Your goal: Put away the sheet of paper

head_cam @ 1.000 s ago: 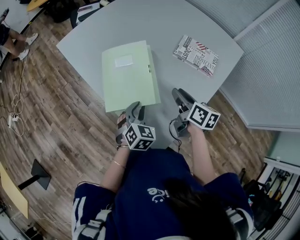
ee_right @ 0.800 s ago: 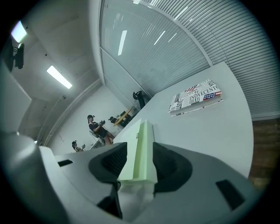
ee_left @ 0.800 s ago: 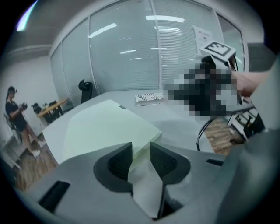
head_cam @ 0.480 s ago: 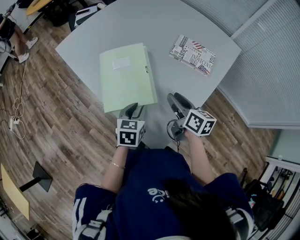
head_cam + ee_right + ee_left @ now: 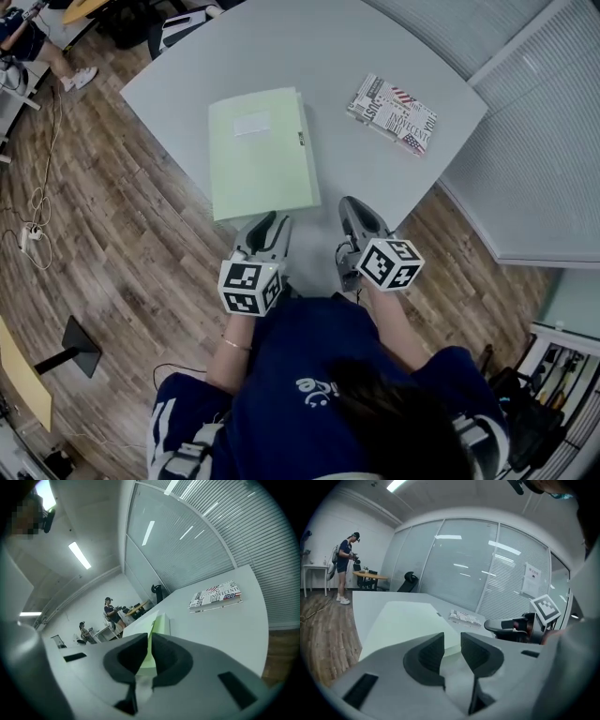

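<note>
Item 1. Table [image 5: 375, 169]: pale grey top with a rounded edge, standing on a wood-plank floor [image 5: 122, 234].

Item 2. Folder [image 5: 261, 155]: light green, closed and lying flat on the table's left half. It has a white label [image 5: 251, 124] near its far end and a small dark mark on its right edge. Its near edge lies just beyond my left fingertips. I cannot tell whether the sheet of paper is inside, because only the closed cover shows.

Item 3. Book [image 5: 392, 112]: newsprint-pattern cover, flat on the table's far right part, well apart from the folder.

Item 4. My left gripper [image 5: 274, 222]: over the table's near edge, pointing at the folder's near edge. The fingers are spread with nothing between them. They have just been opening and then eased in a touch. Its marker cube [image 5: 249, 286] sits at the rear.

Item 5. My right gripper [image 5: 349, 202]: over bare tabletop to the right of the folder, touching neither the folder nor the book. The fingers have just been closing and are now drawn nearly together, leaving a thin slit with nothing in it. Its marker cube [image 5: 389, 263] sits at the rear.

Item 6. Surroundings: a glass wall with blinds and a standing person [image 5: 347, 564] across the room.
</note>
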A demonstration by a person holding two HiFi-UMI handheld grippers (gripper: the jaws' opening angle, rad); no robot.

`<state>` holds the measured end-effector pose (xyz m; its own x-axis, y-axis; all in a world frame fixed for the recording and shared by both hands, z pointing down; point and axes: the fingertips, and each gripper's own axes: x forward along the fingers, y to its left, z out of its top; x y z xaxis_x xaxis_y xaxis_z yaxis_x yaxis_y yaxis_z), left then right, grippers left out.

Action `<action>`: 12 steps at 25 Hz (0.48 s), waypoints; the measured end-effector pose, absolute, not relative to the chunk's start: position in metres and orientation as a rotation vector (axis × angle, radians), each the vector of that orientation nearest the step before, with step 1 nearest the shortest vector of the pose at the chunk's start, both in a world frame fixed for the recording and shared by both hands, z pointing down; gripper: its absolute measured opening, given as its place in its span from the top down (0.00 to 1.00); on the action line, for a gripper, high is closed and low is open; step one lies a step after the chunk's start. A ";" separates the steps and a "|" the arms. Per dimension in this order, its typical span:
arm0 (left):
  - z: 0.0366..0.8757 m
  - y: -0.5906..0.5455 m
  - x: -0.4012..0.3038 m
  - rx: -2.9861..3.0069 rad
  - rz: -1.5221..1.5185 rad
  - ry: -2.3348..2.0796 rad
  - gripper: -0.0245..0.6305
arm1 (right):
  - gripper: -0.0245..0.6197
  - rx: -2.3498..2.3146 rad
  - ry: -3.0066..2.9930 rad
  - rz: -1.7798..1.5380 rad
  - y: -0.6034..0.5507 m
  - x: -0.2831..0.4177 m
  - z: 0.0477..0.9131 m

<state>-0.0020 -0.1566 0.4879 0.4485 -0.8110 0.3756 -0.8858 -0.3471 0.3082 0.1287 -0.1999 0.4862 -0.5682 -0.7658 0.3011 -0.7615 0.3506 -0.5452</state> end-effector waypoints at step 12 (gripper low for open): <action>0.499 -0.132 -0.028 2.202 0.180 -1.515 0.96 | 0.95 -1.494 2.779 -0.927 -0.166 0.103 0.514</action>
